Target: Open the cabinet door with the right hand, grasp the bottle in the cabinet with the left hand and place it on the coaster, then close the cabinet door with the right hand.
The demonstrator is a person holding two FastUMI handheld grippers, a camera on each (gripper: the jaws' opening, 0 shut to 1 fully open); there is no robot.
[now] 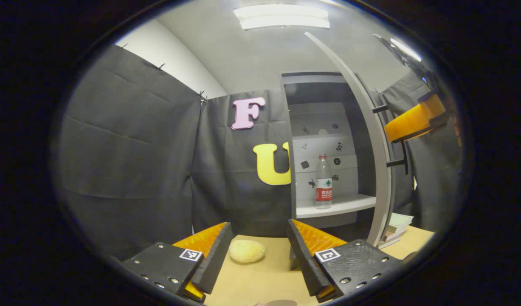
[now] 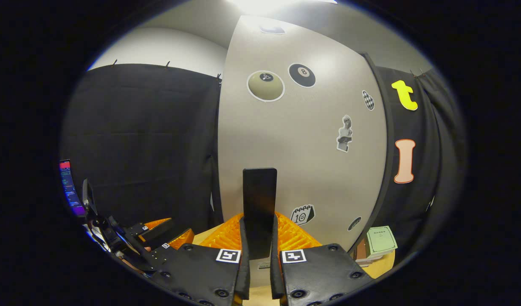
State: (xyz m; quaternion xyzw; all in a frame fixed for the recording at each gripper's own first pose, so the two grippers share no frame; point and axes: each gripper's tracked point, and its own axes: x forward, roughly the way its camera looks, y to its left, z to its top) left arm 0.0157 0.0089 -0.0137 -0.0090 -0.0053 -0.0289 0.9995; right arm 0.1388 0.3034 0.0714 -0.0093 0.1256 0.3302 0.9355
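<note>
Bottle (image 1: 323, 181) stands upright on the open cabinet's shelf (image 1: 336, 205). Right gripper (image 2: 258, 238) is clenched on the door (image 2: 302, 148) handle (image 2: 259, 204); left gripper (image 1: 258, 242) hangs released over the tan table (image 1: 268, 276), near a pale lump (image 1: 246, 250). Books (image 1: 397, 227) lie beside the cabinet.

We read an 8 on the black billiard-ball sticker (image 2: 302, 75) at twelve o'clock on the cabinet door (image 2: 298, 170), and 10 on the calendar sticker (image 2: 302, 215) at six o'clock.
</note>
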